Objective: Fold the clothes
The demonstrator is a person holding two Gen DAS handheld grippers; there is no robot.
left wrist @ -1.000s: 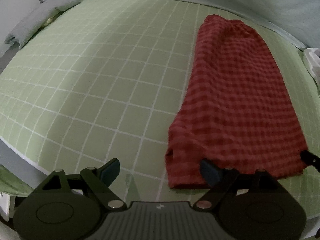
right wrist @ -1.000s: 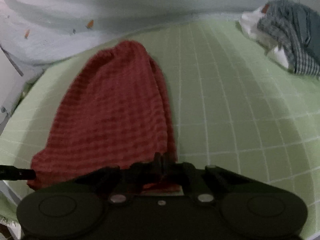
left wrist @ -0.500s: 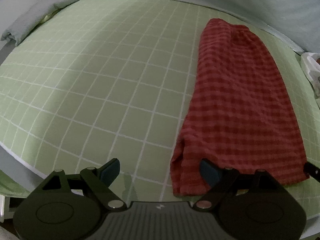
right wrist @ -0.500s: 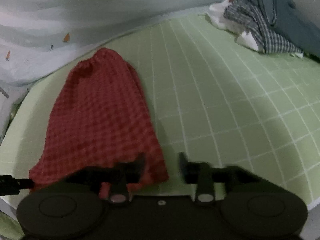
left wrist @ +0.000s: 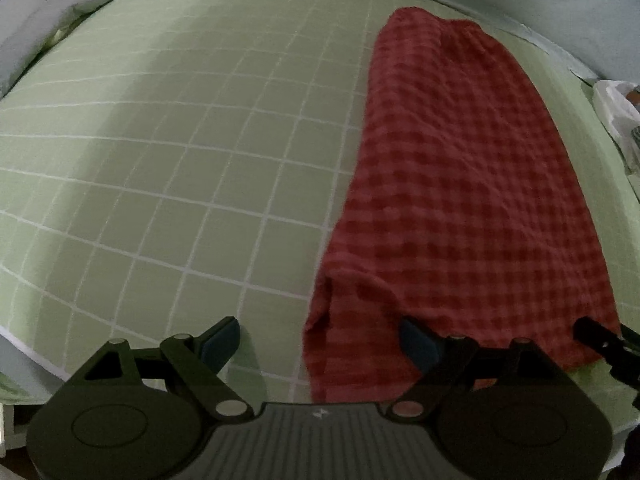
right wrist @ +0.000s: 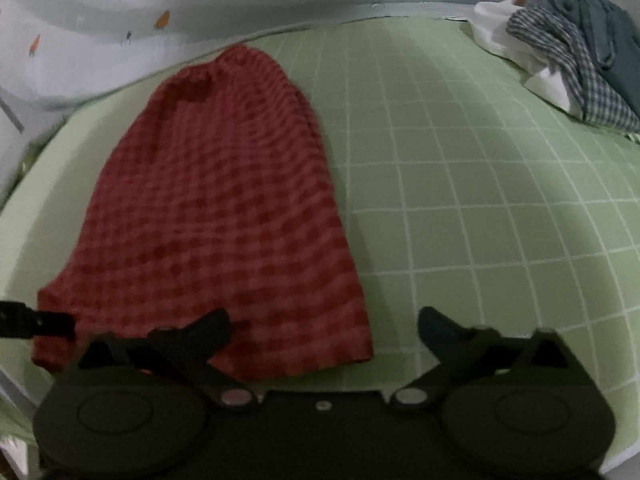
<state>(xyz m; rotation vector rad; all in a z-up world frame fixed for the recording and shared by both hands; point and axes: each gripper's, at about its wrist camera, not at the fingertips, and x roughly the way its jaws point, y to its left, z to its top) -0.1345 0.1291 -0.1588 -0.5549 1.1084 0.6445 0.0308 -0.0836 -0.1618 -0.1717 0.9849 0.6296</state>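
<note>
A red checked garment point(left wrist: 460, 184) lies flat in a long folded strip on the green grid mat point(left wrist: 180, 152). In the left wrist view it fills the right half; my left gripper point(left wrist: 320, 340) is open at its near left corner, the right finger over the cloth edge. In the right wrist view the garment point(right wrist: 224, 208) lies left of centre. My right gripper point(right wrist: 324, 332) is open and empty at its near right corner, the left finger over the cloth. Each gripper's tip shows at the edge of the other's view.
A pile of clothes point(right wrist: 572, 48), white, blue checked and grey-blue, sits at the far right of the mat. Pale bedding point(right wrist: 120, 8) with small orange prints runs along the far edge. The mat's near edge lies just under both grippers.
My right gripper was shut on the garment's near right corner one second ago; it has opened and let the cloth go. The garment now lies flat. The left gripper stayed open and shifted slightly.
</note>
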